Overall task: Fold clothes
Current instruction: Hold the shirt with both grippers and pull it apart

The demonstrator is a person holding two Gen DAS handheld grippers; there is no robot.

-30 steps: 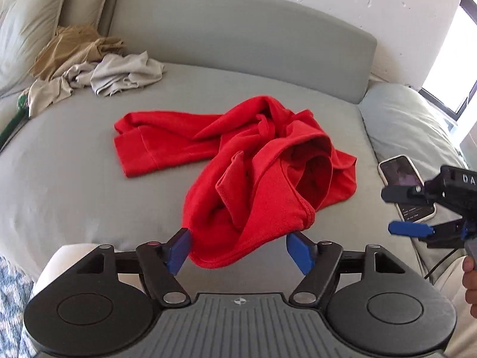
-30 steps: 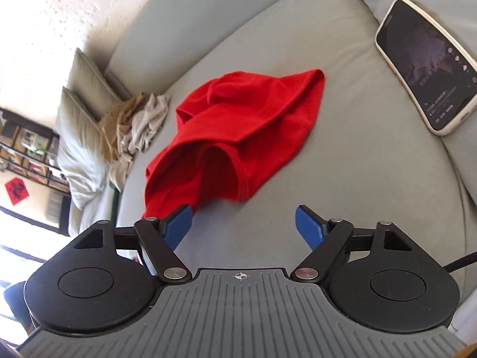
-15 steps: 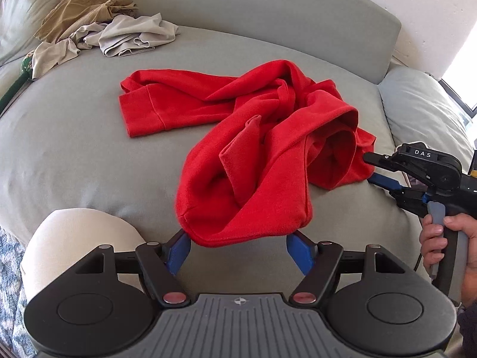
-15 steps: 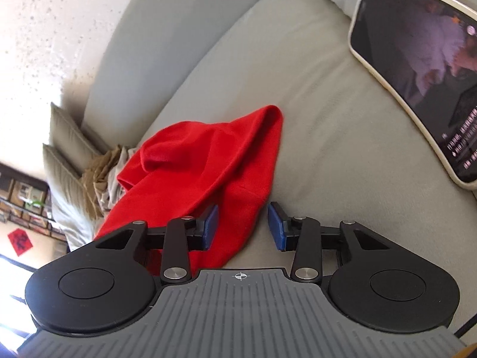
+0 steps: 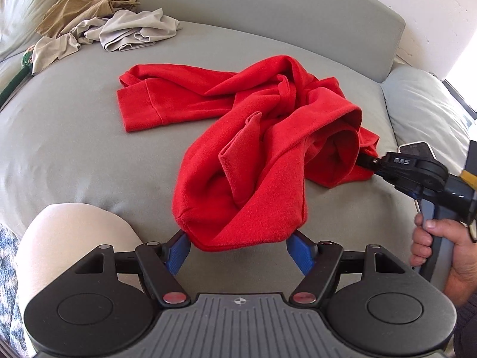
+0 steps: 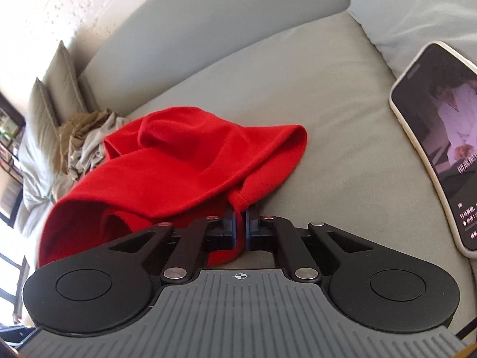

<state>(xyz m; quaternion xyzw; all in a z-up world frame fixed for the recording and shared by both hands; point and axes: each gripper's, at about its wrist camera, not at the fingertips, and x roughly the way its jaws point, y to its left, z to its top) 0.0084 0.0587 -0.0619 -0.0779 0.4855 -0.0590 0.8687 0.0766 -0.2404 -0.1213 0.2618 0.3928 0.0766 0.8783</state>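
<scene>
Two tongs at red garment [image 5: 253, 155] – right tongs [image 6: 241, 229] pinching hem, left tongs [image 5: 238, 252] spread round near edge.

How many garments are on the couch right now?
3 that I can tell: the red garment mid-seat, pinched by the right gripper, plus a tan garment and a grey garment heaped at the back-left. The heap may hide more.

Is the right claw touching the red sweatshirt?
Touching. The right wrist view shows the right claw shut on a fold of the red sweatshirt's edge, fabric pinched between its pads.
</scene>
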